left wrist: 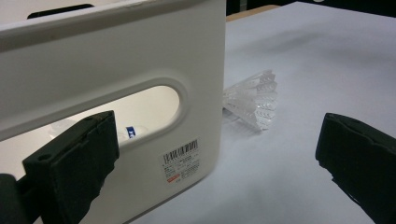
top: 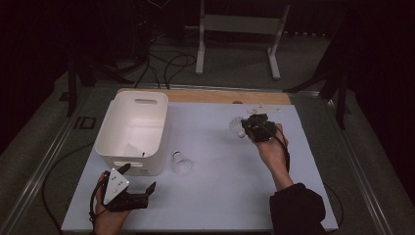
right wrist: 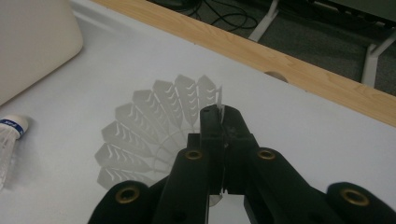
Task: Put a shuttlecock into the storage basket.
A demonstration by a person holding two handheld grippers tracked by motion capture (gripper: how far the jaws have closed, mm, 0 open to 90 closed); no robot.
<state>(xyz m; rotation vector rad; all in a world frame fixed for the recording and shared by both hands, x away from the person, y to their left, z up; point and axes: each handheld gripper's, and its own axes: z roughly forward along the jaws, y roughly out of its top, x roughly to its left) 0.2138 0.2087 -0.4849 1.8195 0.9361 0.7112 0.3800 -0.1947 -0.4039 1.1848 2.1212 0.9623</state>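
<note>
My right gripper (top: 246, 128) is shut on the feather skirt of a white shuttlecock (top: 237, 127), holding it at the back right of the table. In the right gripper view the jaws of that gripper (right wrist: 219, 114) pinch one edge of the shuttlecock's skirt (right wrist: 144, 126), which fans out to their left. A second shuttlecock (top: 181, 163) lies on the white table just right of the white bin (top: 133, 128). My left gripper (top: 139, 177) rests open near the bin's front wall (left wrist: 112, 93), and that shuttlecock (left wrist: 252, 100) lies beyond the bin's corner.
Something small and white with a blue mark (left wrist: 131, 132) shows through the bin's handle slot. A wooden strip (right wrist: 299, 70) borders the table's far edge. Cables and a white stand's legs (top: 237, 36) are on the floor behind.
</note>
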